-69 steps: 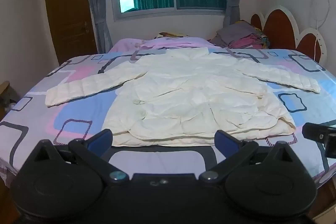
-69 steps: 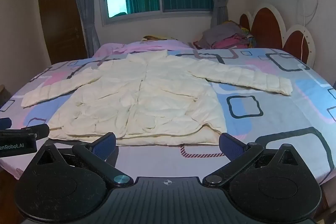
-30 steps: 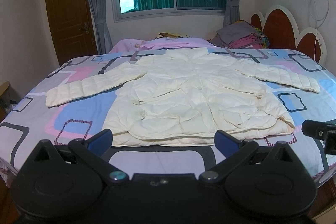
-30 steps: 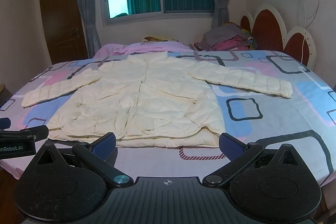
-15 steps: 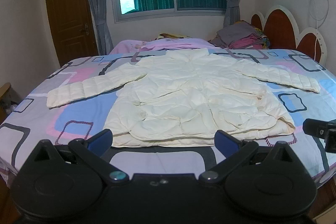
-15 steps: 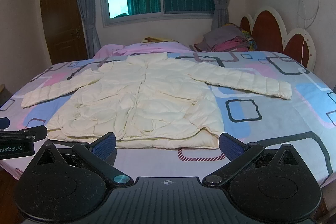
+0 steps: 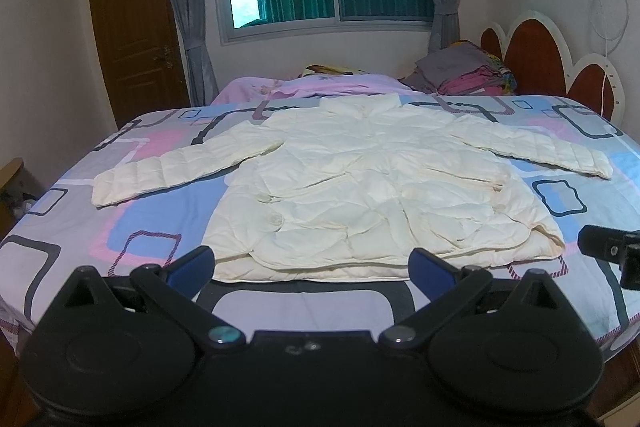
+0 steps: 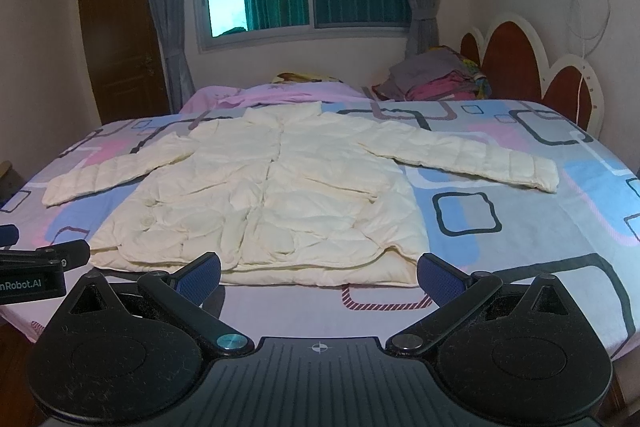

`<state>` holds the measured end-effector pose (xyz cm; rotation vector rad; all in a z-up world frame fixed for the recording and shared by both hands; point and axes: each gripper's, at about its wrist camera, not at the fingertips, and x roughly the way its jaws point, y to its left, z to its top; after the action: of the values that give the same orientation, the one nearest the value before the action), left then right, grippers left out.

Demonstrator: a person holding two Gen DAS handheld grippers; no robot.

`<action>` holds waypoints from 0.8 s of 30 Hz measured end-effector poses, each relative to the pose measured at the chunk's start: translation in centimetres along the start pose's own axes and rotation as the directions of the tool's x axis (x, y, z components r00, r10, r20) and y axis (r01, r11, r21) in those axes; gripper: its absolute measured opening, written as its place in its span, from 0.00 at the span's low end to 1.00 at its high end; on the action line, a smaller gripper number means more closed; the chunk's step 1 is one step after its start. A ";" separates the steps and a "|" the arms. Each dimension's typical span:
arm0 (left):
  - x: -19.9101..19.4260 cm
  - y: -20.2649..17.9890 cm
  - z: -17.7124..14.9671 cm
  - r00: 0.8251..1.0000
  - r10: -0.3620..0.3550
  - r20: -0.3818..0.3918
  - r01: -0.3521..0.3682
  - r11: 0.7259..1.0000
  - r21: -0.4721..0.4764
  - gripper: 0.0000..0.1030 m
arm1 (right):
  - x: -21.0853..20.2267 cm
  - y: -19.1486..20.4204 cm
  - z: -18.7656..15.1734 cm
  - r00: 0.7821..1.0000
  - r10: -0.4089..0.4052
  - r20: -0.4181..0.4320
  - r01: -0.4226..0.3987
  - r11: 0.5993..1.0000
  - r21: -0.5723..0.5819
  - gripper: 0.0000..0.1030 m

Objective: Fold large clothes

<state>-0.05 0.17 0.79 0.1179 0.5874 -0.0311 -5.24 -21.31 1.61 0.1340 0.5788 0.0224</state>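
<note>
A cream quilted jacket (image 7: pixel 372 187) (image 8: pixel 272 199) lies flat and front up on the bed, both sleeves spread out to the sides, collar toward the window. My left gripper (image 7: pixel 312 273) hovers open just short of the jacket's hem, near its left half. My right gripper (image 8: pixel 319 277) is open too, in front of the hem's right half, with nothing between its blue pads. Each gripper shows at the edge of the other's view: the right one (image 7: pixel 610 253), the left one (image 8: pixel 36 267).
The bed (image 7: pixel 132 223) has a sheet patterned with pink, blue and grey squares. A pile of folded clothes (image 7: pixel 464 73) and pink bedding (image 8: pixel 288 93) sit at the far side. A scalloped red headboard (image 8: pixel 532 75) stands on the right, a wooden door (image 7: pixel 136 31) at the back left.
Both views have shifted very slightly, the cameras tilting up a little. The jacket has not moved and both grippers stay open.
</note>
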 end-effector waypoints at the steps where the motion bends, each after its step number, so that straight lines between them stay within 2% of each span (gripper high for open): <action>1: 0.0 0.1 0.0 1.000 0.000 0.000 0.000 1.000 -0.001 1.00 | 0.0 0.0 0.0 1.000 0.000 0.000 0.000 1.000 0.000 1.00; 24: 0.0 0.2 -0.1 1.000 0.000 0.000 0.000 1.000 -0.001 1.00 | -0.2 0.2 0.1 1.000 -0.001 0.002 0.001 1.000 0.002 1.00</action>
<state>-0.04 0.41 0.75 0.1164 0.5870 -0.0310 -5.37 -21.18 1.79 0.1352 0.5770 0.0204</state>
